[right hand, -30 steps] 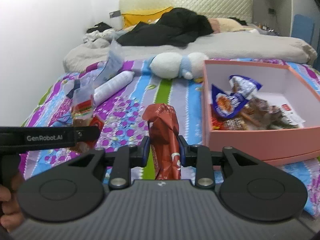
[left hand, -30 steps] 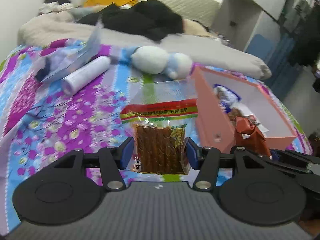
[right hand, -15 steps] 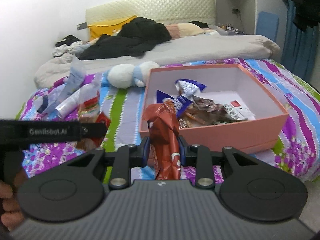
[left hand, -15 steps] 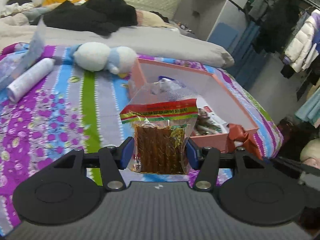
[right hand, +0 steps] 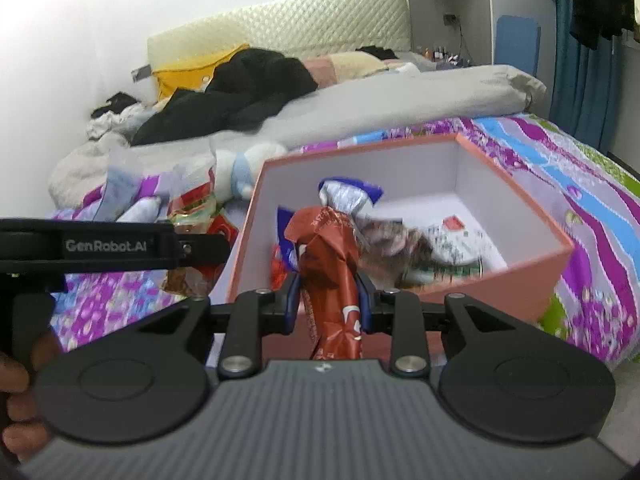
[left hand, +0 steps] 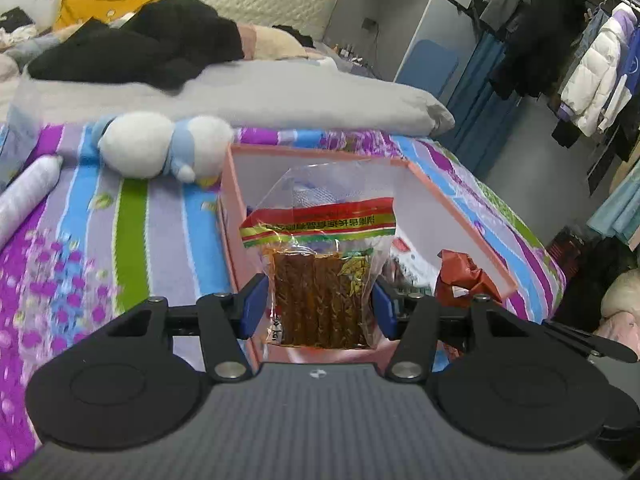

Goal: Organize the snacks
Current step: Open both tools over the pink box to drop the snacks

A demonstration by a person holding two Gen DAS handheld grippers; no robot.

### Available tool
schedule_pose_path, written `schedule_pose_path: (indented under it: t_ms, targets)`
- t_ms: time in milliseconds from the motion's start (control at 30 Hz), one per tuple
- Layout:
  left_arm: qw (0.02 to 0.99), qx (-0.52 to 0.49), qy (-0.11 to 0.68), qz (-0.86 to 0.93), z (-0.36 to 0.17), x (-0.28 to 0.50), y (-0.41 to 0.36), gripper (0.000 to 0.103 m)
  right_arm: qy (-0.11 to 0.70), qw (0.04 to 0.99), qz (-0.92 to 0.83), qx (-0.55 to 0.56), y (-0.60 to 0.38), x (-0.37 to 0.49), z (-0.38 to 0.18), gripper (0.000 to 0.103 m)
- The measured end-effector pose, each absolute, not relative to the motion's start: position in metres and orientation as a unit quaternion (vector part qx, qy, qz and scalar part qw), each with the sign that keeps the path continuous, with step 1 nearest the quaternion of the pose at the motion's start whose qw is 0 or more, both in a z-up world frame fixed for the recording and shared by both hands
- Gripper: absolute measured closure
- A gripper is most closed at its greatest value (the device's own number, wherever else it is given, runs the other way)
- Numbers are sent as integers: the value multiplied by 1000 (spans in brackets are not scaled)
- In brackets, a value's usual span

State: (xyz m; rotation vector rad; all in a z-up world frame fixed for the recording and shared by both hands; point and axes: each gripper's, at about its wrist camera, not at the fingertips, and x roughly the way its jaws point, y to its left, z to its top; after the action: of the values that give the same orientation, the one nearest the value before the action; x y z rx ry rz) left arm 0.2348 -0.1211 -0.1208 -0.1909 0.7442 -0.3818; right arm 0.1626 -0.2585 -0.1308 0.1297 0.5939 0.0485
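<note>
The left hand-held gripper [left hand: 320, 306] clamps a clear bag of brown snack sticks [left hand: 322, 280] and the right hand-held gripper [right hand: 330, 300] pinches a red snack packet [right hand: 332, 280] above the pink box's [right hand: 532, 276] near wall, so an early release may drop them on the bed [left hand: 132, 240].

White wall [right hand: 60, 60], quilted headboard [right hand: 280, 24], clothes rack [left hand: 580, 40]

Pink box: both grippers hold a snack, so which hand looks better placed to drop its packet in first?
Probably right. The right gripper holds its red-brown wrapper at the pink box's near wall. The left gripper, holding a clear packet of brown sticks, sits at the box's corner.
</note>
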Motion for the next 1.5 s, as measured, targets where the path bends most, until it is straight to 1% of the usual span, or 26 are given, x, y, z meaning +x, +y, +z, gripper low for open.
schedule_pose_path:
  t_ms: [333, 600, 800, 867, 900, 933, 967, 1000, 1033, 1200, 1367, 1500]
  targets:
    - [907, -78, 371, -183, -132, 316, -152, 42, 269, 960, 8, 77, -284, 233, -131, 71]
    - [897, -72, 399, -176, -159, 360, -160, 42, 296, 952, -1, 83, -293, 274, -158, 71]
    - [897, -69, 399, -178, -167, 367, -160, 42, 322, 941, -8, 101, -298, 287, -178, 70]
    - [896, -71, 400, -178, -168, 368, -160, 39, 327, 940, -6, 100, -298, 288, -181, 70]
    - [896, -70, 400, -180, -167, 368, -160, 34, 330, 938, -5, 101, -298, 288, -182, 70]
    - [896, -69, 400, -181, -166, 366, -161, 28, 334, 937, -5, 101, -297, 289, -183, 68]
    - [895, -68, 402, -181, -165, 365, -161, 25, 334, 937, -4, 101, -297, 288, -182, 64]
    - [895, -67, 403, -178, -163, 363, -160, 22, 332, 938, -6, 100, -296, 287, -181, 53]
    - [897, -65, 402, -174, -161, 361, -160, 21, 328, 939, -6, 99, -295, 284, -179, 49]
    - [903, -65, 389, -173, -143, 346, -153, 20, 313, 945, -2, 96, -292, 272, -164, 49]
    - [913, -61, 364, -171, -114, 321, -145, 19, 288, 953, -2, 95, -290, 251, -141, 49]
    - [922, -57, 343, -172, -93, 300, -140, 6, 266, 960, -6, 89, -286, 230, -122, 49]
